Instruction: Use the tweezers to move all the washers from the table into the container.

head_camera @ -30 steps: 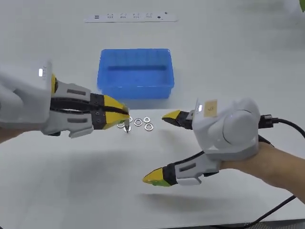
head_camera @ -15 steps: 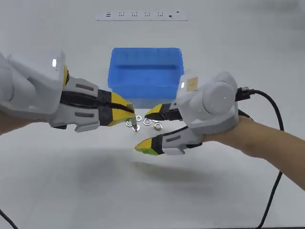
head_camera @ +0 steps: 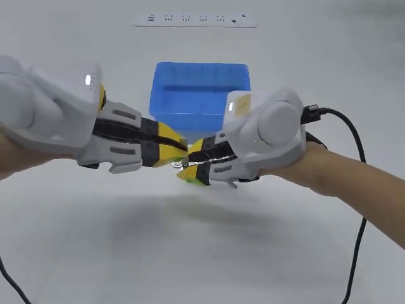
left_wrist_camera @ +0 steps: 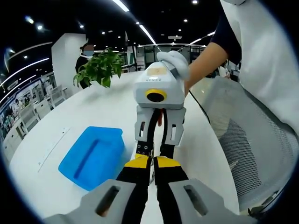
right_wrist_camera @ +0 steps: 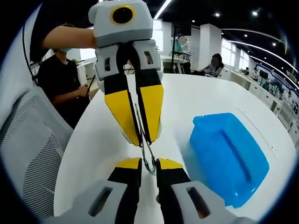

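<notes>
Since a second ago your right gripper has swung in from the lower right of the head view to the centre. It now meets the left gripper tip to tip, and its jaws have narrowed from a wide spread to a small gap.

White table: spans the head view.

Blue rectangular plastic container: upper centre of the head view, just above the meeting jaws. It sits at lower left in the left gripper view and at right in the right gripper view.

Left gripper: comes in from the left edge of the head view, with its yellow-tipped jaws clamped on the tweezers.

Right gripper: comes in from the right, with its jaws drawn close on either side of the tweezers' lower end. You cannot tell whether the pads touch the metal.

White power strip: top edge of the head view, well apart from the container.

Thin silver metal tweezers: centre of the right gripper view, running down from the left gripper's jaws into the gap between your right jaws.

Washers: hidden behind the jaws in the head view.
</notes>
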Tool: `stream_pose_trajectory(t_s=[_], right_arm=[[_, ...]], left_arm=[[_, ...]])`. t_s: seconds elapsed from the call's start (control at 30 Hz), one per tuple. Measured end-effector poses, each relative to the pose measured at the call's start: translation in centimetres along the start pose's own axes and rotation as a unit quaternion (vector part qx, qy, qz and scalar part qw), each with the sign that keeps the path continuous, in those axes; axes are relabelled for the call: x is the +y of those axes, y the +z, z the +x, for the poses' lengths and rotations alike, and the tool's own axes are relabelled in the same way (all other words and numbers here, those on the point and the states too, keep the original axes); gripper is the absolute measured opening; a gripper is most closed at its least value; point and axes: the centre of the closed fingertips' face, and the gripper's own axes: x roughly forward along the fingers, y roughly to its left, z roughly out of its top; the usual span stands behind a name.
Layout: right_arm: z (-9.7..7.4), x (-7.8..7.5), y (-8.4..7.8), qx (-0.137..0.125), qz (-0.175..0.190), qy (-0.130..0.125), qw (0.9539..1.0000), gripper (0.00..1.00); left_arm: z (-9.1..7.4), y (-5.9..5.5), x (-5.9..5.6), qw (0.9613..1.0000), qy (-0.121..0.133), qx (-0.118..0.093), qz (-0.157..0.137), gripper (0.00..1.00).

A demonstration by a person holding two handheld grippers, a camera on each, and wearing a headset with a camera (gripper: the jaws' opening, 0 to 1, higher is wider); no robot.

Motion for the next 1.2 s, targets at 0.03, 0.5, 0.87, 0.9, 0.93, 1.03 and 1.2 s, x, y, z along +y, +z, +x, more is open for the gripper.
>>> stream_pose_trajectory(t_s=[0.03, 0.5, 0.87, 0.9, 0.93, 1.03, 1.2], right_arm=[[0.0, -0.1, 0.0, 0.001, -0.005, 0.0, 1.0, 0.12], [0.0, -0.2, 0.1, 0.0, -0.014, -0.009, 0.9999, 0.1], [-1.1, 0.3, 0.6, 0.001, -0.012, -0.019, 0.9998, 0.1], [-1.4, 0.4, 0.8, -0.001, -0.011, -0.02, 0.9997, 0.1], [-1.6, 0.5, 0.9, -0.001, -0.01, -0.021, 0.9997, 0.1], [-2.2, 0.7, 1.3, -0.002, -0.013, -0.024, 0.9996, 0.1], [-3.3, 0.8, 1.8, 0.001, -0.018, -0.032, 0.9993, 0.09]], left_arm=[[0.0, 0.0, -0.1, 1.0, -0.001, 0.001, 0.0, 0.07], [-0.4, -0.1, 0.4, 0.9994, 0.033, 0.014, 0.0, 0.08], [-2.7, 1.0, 0.8, 0.9945, 0.097, -0.018, -0.036, 0.32], [-3.0, 1.3, 0.6, 0.992, 0.105, -0.035, -0.061, 0.35], [-3.2, 1.6, 0.4, 0.9895, 0.109, -0.053, -0.08, 0.41], [-4.0, 2.2, -0.1, 0.9826, 0.127, -0.09, -0.102, 0.51], [-4.5, 0.9, -2.0, 0.9807, 0.14, -0.076, -0.114, 0.6]])
